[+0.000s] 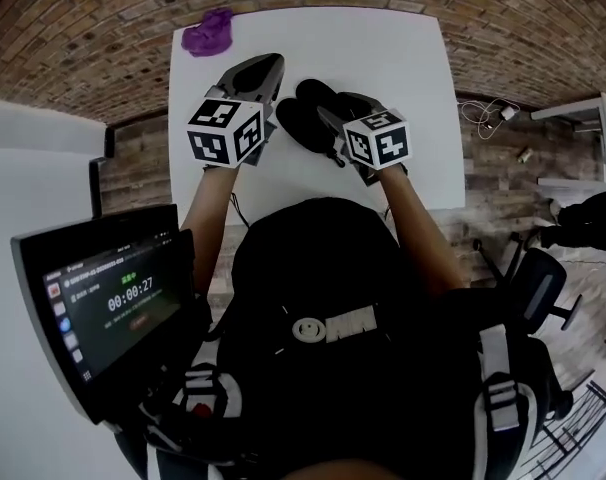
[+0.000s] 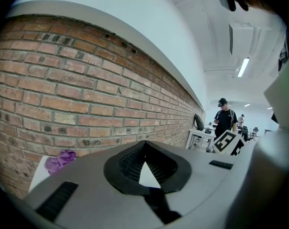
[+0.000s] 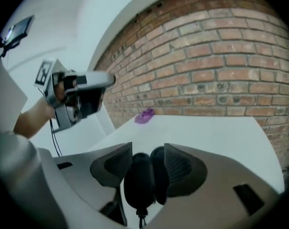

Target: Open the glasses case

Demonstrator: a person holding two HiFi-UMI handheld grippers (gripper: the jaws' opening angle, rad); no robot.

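The black glasses case (image 1: 308, 113) lies on the white table (image 1: 383, 48), its two halves spread apart. My right gripper (image 1: 329, 130) reaches in over the case from the right. In the right gripper view the case (image 3: 140, 180) sits between the pads of the right gripper (image 3: 148, 159), whose jaws stand apart around it, not clamped. My left gripper (image 1: 266, 66) is raised just left of the case and points toward the brick wall. Its jaws (image 2: 144, 147) are shut on nothing. From the right gripper view, the left gripper (image 3: 82, 92) shows at the left.
A purple cloth (image 1: 209, 33) lies at the table's far left corner, also visible as the cloth (image 3: 144, 116). A brick wall (image 3: 221, 70) backs the table. A tablet screen (image 1: 103, 308) stands at my left and an office chair (image 1: 543, 278) at the right.
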